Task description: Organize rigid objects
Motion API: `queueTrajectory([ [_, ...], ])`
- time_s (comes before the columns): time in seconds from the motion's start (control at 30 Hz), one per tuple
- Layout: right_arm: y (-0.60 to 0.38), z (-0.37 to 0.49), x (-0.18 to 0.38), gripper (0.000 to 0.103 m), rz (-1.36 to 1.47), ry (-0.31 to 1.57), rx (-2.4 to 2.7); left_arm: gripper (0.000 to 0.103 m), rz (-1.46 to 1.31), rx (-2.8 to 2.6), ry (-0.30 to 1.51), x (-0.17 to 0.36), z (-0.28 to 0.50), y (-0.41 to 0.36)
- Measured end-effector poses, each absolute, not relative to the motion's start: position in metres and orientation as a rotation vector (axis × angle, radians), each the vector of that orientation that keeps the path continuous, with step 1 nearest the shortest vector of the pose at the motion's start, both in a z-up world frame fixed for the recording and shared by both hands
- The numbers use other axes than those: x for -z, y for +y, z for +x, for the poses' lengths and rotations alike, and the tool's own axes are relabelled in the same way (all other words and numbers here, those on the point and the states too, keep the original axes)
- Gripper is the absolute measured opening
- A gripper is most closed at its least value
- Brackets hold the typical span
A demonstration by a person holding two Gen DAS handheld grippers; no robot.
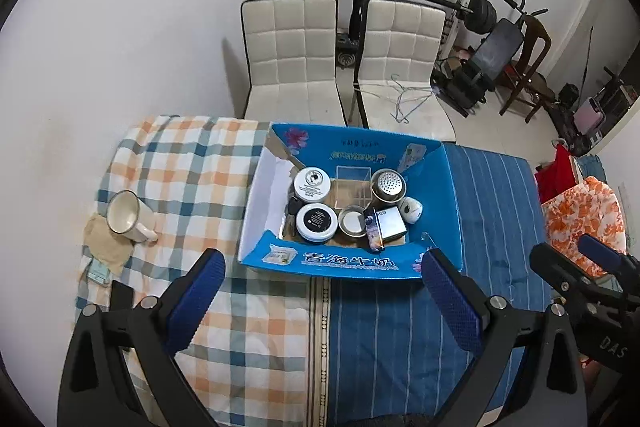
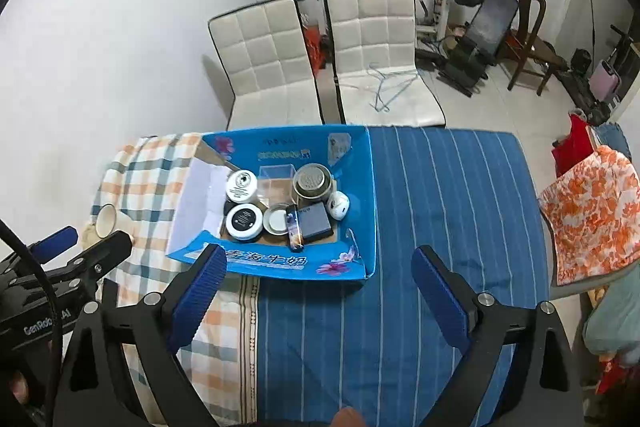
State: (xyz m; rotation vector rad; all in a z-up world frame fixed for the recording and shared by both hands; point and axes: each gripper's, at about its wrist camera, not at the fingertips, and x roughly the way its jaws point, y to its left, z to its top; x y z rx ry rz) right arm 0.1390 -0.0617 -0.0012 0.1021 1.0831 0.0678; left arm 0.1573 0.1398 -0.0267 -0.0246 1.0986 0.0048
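Left tool (image 1: pixel 324 291) and right tool (image 2: pixel 318 285) both wide, empty, above desk (image 2: pixel 400 307); box (image 1: pixel 348 263) holds jars, tins; mug (image 1: pixel 126 217) lies outside

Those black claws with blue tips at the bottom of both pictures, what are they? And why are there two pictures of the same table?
They are grabbing tools; a person holds one in each hand. Each tool carries a camera looking along its two fingers, so you get two pictures: one from the left gripper, one from the right gripper. Both are open and hold nothing. On the table, covered by a checked cloth and a blue striped cloth, stands an open blue cardboard box. Inside are round white jars, a metal shaker, a clear plastic box and other small things. A cream enamel mug lies tipped on the checked cloth, outside the box.
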Motion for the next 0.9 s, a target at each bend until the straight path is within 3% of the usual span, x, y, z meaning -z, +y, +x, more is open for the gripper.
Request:
queueTrajectory([
  [0.3,-0.063,0.121,-0.026,0.099,0.086,1.033,-0.053,0.101,-0.007,-0.011,1.067,0.014,0.145,0.138],
  [0.9,-0.068,0.114,-0.022,0.099,0.066,1.046,0.0,0.101,0.017,-0.009,1.05,0.008,0.141,0.13],
])
